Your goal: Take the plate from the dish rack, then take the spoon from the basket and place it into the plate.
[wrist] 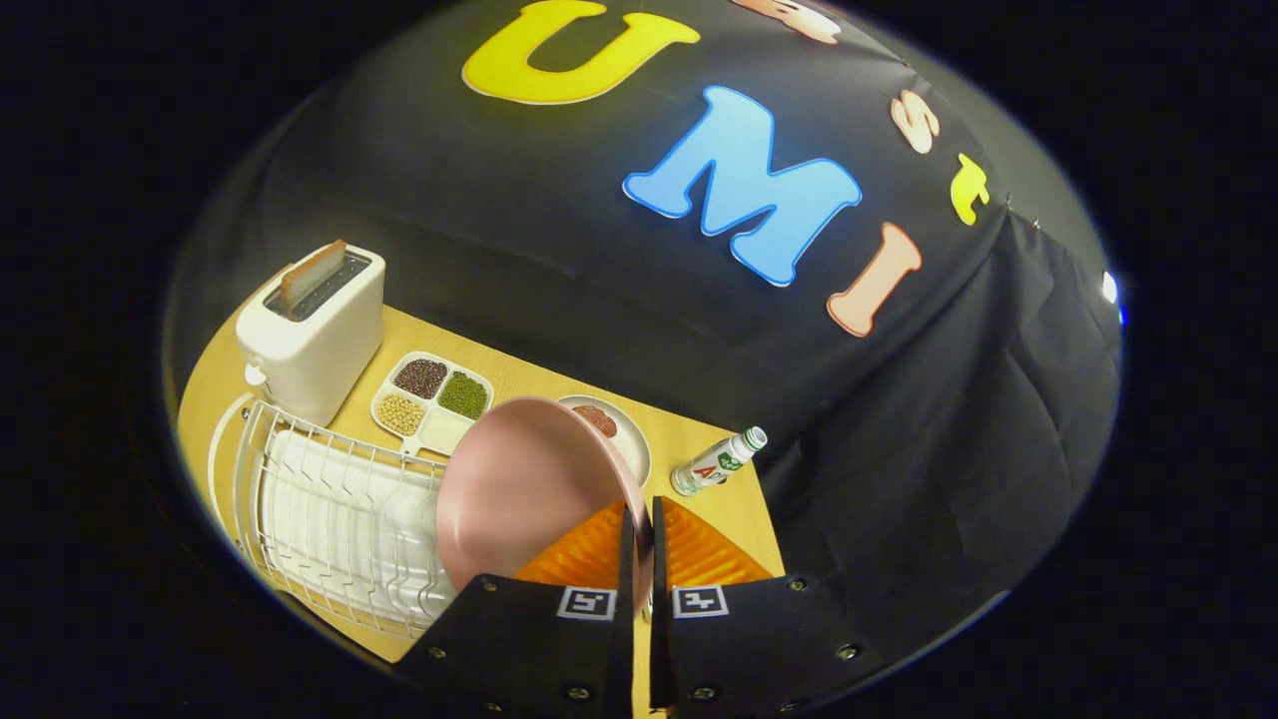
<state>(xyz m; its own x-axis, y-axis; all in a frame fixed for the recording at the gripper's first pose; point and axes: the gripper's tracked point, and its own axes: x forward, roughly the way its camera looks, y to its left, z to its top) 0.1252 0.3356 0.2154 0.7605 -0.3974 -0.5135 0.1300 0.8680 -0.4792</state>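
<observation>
Gripper (640, 554) clenched on the pink plate (524, 489): both fingers pinch its rim at the plate's four o'clock edge, so the plate hangs tilted, lifted clear of the white dish rack (329, 519), which lies at about nine o'clock from the fingers. Holding it by the rim keeps the plate's hollow face free, which I judge suits setting it down flat for the spoon. Beneath and just ahead of the fingers lies an orange ribbed thing (699, 554), probably the basket; no spoon can be made out. Beyond the plate at twelve o'clock, a small white dish (629, 439) holds something reddish. At ten o'clock stand a divided tray of beans (431, 399) and a toaster (315, 335) on the desk (729, 504); a small bottle (719, 462) lies at one o'clock.
</observation>
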